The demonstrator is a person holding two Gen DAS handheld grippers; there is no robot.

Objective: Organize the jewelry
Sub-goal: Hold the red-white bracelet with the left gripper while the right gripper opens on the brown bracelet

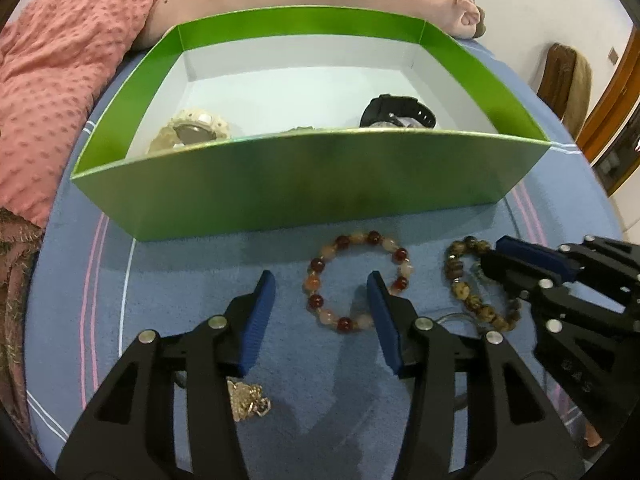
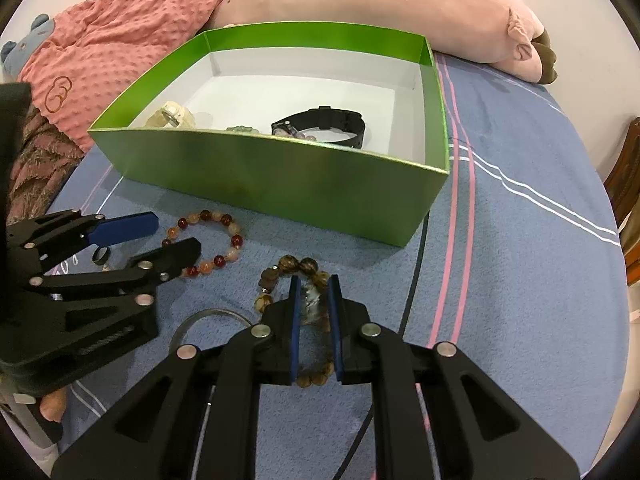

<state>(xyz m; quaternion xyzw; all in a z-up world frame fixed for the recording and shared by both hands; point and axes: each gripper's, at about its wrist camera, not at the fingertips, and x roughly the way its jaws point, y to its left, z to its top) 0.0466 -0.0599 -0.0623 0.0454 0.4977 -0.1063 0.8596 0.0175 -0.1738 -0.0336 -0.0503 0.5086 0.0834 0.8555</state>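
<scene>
A red and orange bead bracelet (image 1: 374,237) lies on the blue bedsheet in front of the green box (image 1: 300,184). My left gripper (image 1: 320,284) is open over it. Its right finger stands inside the ring, and the ring's left side lies between the pads, untouched. To the right, my right gripper (image 2: 314,284) is shut on a brown bead bracelet (image 2: 298,264) that rests on the sheet. The left wrist view shows the same grip, with the right gripper (image 1: 498,264) on the brown bracelet (image 1: 460,288). In the box lie a cream watch (image 1: 192,130) and a black watch (image 1: 400,112).
A gold chain piece (image 1: 248,400) lies under my left gripper's body. A silver bangle (image 2: 208,318) and a small black ring (image 2: 102,256) lie on the sheet between the grippers. A pink blanket (image 2: 100,48) and a pink plush pillow (image 2: 380,4) lie behind the box.
</scene>
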